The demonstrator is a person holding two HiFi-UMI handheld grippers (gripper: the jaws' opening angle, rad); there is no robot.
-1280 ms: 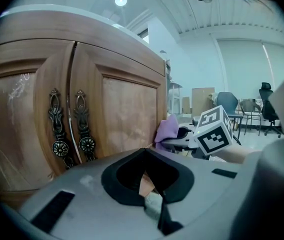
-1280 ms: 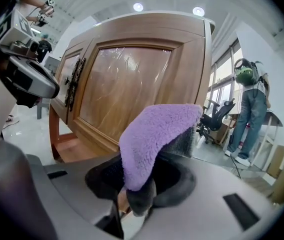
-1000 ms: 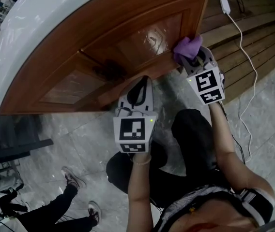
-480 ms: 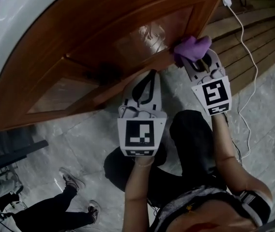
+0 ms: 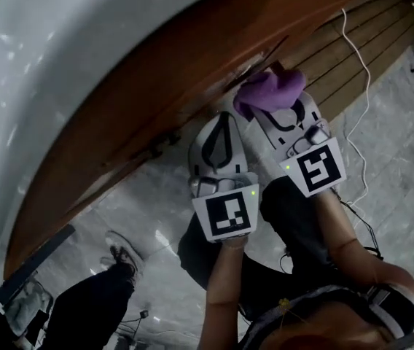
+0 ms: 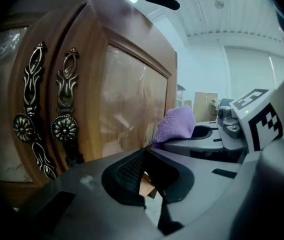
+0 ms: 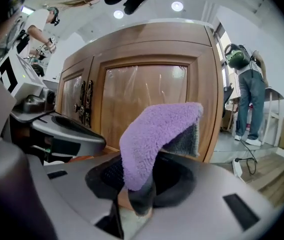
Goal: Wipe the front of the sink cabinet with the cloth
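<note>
1. The right tool (image 7: 134,196) is clamped on the purple cloth (image 7: 152,134). The cloth stands up out of the jaws and folds forward toward the right-hand door (image 7: 147,91) straight ahead of that tool.
2. Over the last second the head view has tipped in over the sink cabinet front (image 5: 141,115). It now shows at a steep angle under the white sink top (image 5: 83,42).
3. In that time the cloth has left the door's lower right corner. It now sits further in along the door's lower edge, to the left of where the right tool had it.
4. The left tool (image 6: 147,184) has its jaws together with nothing held; only a sliver of brown shows behind them. It has drawn in close and now lies just left of the right tool, almost side by side with it.
5. The ornate handles (image 6: 64,129) are ahead and left of the left tool.
6. Seen from the left gripper view, the cloth appears to touch the wood low on the door.
7. I judge the wiping to be under way, with a leftward stroke along the bottom of the right-hand door.
8. The area round the handles and the door beyond them, left of both tools, probably still needs wiping. The frames do not show which wood is already clean.
</note>
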